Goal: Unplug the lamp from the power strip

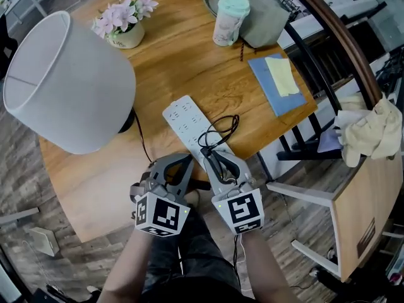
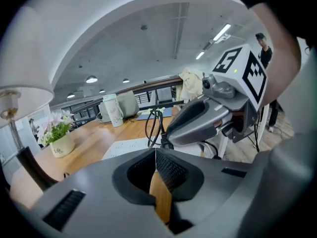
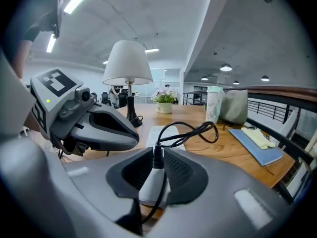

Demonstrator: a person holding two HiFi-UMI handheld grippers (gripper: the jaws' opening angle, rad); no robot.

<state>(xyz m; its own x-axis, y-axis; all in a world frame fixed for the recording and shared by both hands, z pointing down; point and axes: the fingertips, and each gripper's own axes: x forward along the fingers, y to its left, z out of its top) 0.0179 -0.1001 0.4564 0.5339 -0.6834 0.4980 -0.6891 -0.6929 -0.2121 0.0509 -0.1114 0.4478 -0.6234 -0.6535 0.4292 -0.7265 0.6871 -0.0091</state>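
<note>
A white power strip [image 1: 183, 120] lies on the round wooden table [image 1: 189, 68], right of the lamp [image 1: 63, 81] with its white shade. A black plug [image 3: 157, 158] stands upright on the strip's near end, and its cord [image 1: 221, 130] loops just beyond. My right gripper [image 1: 211, 156] is open, its pads close on either side of the plug, which sits between the jaws. My left gripper [image 1: 183, 163] is beside it at the strip's near end, shut with nothing between its tips [image 2: 156, 155]. The lamp's base is hidden under the shade in the head view.
At the table's far side stand a flower pot [image 1: 126, 27], a pale green cup [image 1: 230, 17] and a grey bag [image 1: 262, 14]. A blue notebook with a yellow cloth [image 1: 278, 81] lies at the right edge. A chair with draped cloth [image 1: 369, 131] stands to the right.
</note>
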